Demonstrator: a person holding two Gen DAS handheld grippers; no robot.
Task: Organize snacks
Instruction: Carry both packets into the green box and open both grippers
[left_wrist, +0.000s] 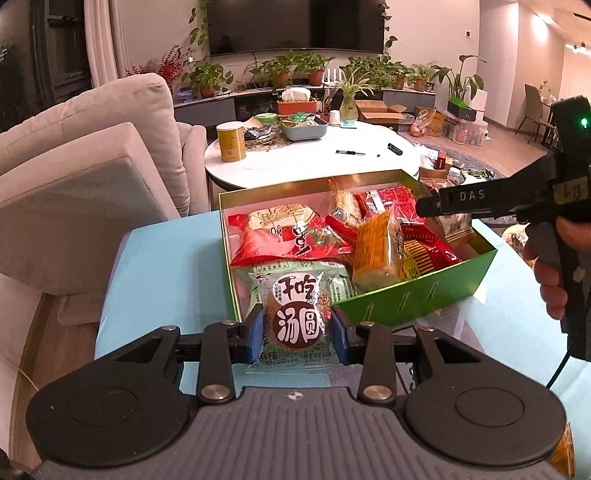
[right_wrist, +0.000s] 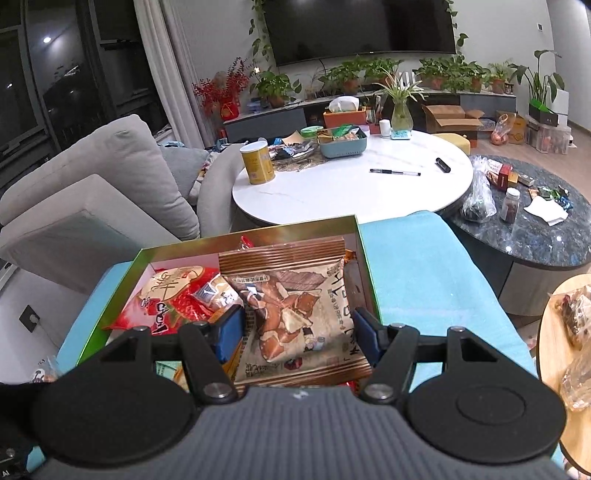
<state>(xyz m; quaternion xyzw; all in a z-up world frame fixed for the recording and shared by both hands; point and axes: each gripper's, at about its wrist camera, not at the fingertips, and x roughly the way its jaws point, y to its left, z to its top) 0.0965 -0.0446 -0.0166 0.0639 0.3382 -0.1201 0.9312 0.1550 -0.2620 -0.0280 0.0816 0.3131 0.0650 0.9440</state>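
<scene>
Over the green box (left_wrist: 417, 295) on the blue cloth, I have both tools loaded: my left gripper (left_wrist: 298, 328) is closed on a round brown pastry packet (left_wrist: 295, 317) at the near wall, my right gripper (right_wrist: 298, 334) pinches a tan snack bag (right_wrist: 295, 314) above the box's right side. I judge this the placing step; next I lower each into a gap and release.

Packets crowd the green box (left_wrist: 413, 302); bare blue tabletop (left_wrist: 166, 277) at frame left offers free passage.

Right tool (right_wrist: 297, 334) apparently gripping brown snack packet (right_wrist: 295, 314), over green box (right_wrist: 365, 258) (red packets (right_wrist: 166, 299) inside)
</scene>
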